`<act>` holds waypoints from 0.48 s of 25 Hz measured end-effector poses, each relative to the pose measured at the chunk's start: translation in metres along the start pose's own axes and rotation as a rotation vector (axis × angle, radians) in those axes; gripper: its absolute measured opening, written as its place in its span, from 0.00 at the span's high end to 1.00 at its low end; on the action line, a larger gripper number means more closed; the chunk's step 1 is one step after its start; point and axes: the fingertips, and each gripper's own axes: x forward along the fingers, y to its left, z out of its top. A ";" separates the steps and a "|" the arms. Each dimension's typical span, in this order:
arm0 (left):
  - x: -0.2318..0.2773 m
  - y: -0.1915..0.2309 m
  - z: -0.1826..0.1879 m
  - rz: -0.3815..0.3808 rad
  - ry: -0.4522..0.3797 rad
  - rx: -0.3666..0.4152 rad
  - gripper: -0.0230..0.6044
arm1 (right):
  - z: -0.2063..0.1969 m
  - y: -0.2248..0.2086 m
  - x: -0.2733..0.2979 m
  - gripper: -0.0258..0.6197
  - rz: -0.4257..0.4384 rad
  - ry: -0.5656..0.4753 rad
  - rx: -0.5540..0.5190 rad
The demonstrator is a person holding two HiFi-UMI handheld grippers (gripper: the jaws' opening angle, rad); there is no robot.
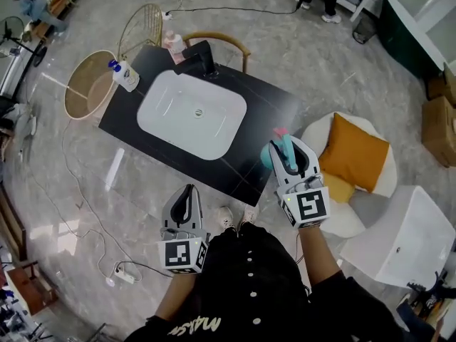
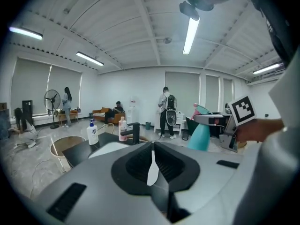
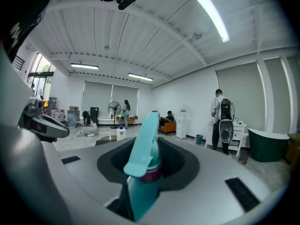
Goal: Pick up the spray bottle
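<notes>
The spray bottle is teal with a pink tip, and my right gripper is shut on it below the trigger head. It hangs in the air beyond the near right corner of the black counter. In the right gripper view the spray bottle stands upright between the jaws, trigger towards the camera. My left gripper is shut with nothing in it, held low on the left near the counter's front edge. In the left gripper view the jaws meet in a thin seam, and the spray bottle shows to the right.
The counter holds a white basin, a black faucet, a white pump bottle and a pink bottle. Round baskets stand at its left. A white seat with an orange cushion is on the right. A power strip lies on the floor.
</notes>
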 end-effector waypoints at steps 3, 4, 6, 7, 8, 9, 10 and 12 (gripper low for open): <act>0.000 -0.001 0.020 -0.018 -0.043 0.010 0.92 | 0.018 0.002 -0.020 0.79 -0.027 -0.012 0.005; 0.001 -0.002 0.026 -0.026 -0.058 0.014 0.92 | 0.023 0.003 -0.026 0.79 -0.035 -0.018 0.006; 0.003 -0.004 0.037 -0.040 -0.082 0.019 0.92 | 0.031 0.004 -0.038 0.79 -0.050 -0.028 0.004; 0.004 -0.004 0.041 -0.047 -0.091 0.021 0.92 | 0.034 0.005 -0.043 0.79 -0.056 -0.031 0.003; 0.004 -0.005 0.044 -0.053 -0.099 0.022 0.92 | 0.036 0.006 -0.049 0.79 -0.063 -0.032 0.001; 0.004 -0.006 0.048 -0.061 -0.108 0.022 0.92 | 0.038 0.006 -0.055 0.79 -0.071 -0.033 -0.001; 0.004 -0.007 0.052 -0.069 -0.117 0.024 0.92 | 0.040 0.005 -0.061 0.79 -0.081 -0.034 -0.003; 0.005 -0.010 0.061 -0.088 -0.135 0.033 0.92 | 0.045 0.001 -0.073 0.79 -0.106 -0.038 -0.006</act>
